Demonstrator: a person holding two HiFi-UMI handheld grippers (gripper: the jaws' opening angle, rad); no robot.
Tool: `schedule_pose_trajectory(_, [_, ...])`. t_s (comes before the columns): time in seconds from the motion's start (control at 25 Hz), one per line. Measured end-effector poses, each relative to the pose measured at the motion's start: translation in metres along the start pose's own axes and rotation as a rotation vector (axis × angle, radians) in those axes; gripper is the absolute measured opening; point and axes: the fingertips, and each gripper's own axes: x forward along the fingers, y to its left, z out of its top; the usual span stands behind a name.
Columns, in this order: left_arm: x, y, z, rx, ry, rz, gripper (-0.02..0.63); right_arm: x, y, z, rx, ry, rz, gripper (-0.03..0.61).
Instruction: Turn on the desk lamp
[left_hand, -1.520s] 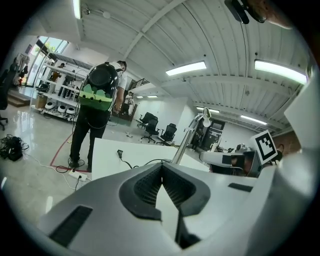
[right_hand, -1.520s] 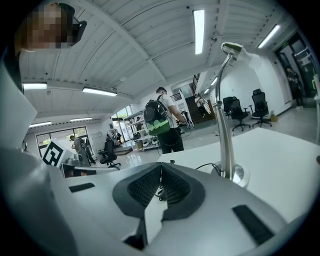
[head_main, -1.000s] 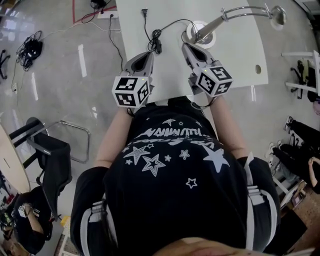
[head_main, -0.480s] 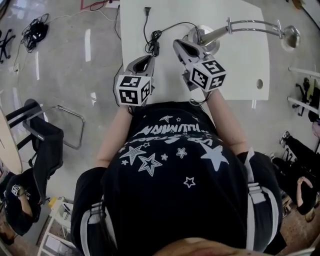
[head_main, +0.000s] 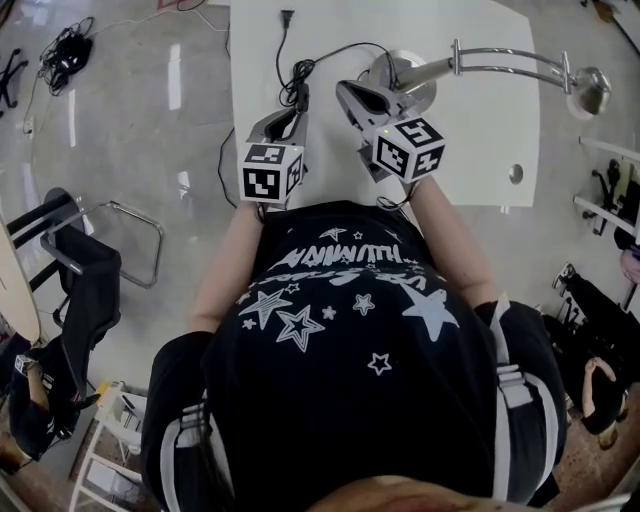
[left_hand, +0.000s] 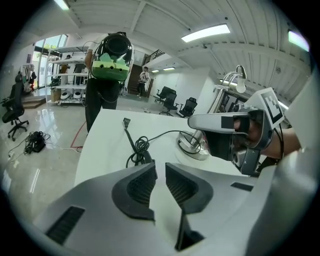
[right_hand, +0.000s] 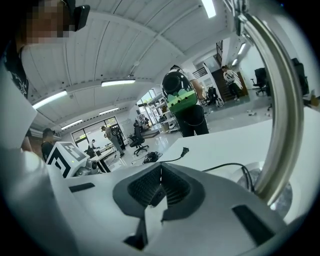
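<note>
Just ahead of left claw (left_hand: 160, 169), cord (left_hand: 136, 151) of desk lamp (left_hand: 192, 146) lay coiled; jaws had just been opening, nothing between. Right claw (right_hand: 160, 169) was clenched, empty, beside lamp stem. Likely approach step; next needs switch found.

A tangled black power cord (head_main: 298, 78) is lying at nine o'clock of the round chrome lamp base (head_main: 420, 92) (bare white tabletop (head_main: 480, 150) at four).

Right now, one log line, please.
left gripper: just opening, empty | right gripper: shut, near lamp base | plug: loose on table
</note>
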Motion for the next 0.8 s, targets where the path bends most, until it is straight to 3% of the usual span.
schedule_pose_trajectory(0.36, [0.019, 0.008, -0.016, -0.011, 0.079, 0.049, 0.135, 0.001, -0.008, -0.008, 0.019, 0.028, 0.020, 0.005])
schedule_pose_trajectory(0.8, [0.038, 0.009, -0.018, -0.015, 0.123, 0.103, 0.137, 0.007, -0.016, -0.014, 0.033, 0.053, 0.055, 0.005])
